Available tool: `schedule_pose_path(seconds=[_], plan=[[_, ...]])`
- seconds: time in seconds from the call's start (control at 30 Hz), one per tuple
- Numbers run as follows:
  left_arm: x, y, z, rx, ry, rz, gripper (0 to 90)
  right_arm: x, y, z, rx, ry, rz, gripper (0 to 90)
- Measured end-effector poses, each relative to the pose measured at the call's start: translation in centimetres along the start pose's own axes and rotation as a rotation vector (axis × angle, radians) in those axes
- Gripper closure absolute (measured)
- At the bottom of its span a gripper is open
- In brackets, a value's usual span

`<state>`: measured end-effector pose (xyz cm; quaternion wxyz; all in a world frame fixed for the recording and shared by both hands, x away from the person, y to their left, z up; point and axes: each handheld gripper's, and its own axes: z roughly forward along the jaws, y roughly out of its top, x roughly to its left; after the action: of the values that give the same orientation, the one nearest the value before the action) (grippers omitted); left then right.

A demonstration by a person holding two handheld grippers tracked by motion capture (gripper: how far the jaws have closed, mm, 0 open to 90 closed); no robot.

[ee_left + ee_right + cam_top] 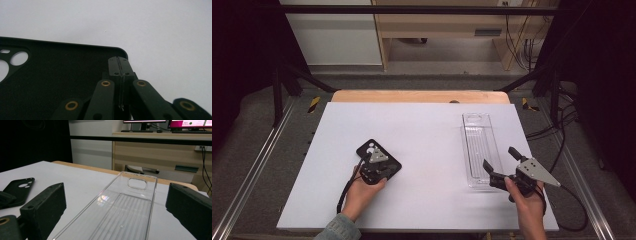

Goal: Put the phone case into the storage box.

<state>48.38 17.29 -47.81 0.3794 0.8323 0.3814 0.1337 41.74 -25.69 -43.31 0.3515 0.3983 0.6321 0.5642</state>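
Observation:
A black phone case [368,148] lies flat on the white table top, left of the middle, its camera cut-outs at the far end. My left gripper [384,167] rests over the case's near part, jaws pressed together with nothing between them. In the left gripper view the shut fingertips [119,61] sit just inside the corner of the case [50,82]. A clear plastic tray [479,145] lies lengthwise at the right. My right gripper [500,159] is open at the tray's near end. In the right gripper view its jaws [117,210] stand wide on either side of the tray [125,202], apart from it.
The white table top [427,150] ends in a wooden strip [419,96] at the back. Metal rails run along both sides. A cable [574,212] trails from the right gripper over the table's right edge. A wooden desk [160,147] stands beyond the table.

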Motion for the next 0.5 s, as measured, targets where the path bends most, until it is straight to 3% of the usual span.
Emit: schedule_pose_path(seconds=[0.5], plan=[[-2.6,-0.4,-0.3,0.020,-0.081,0.040,90.0,0.1,0.0,0.0,0.006,0.000,-0.005,3.5]])
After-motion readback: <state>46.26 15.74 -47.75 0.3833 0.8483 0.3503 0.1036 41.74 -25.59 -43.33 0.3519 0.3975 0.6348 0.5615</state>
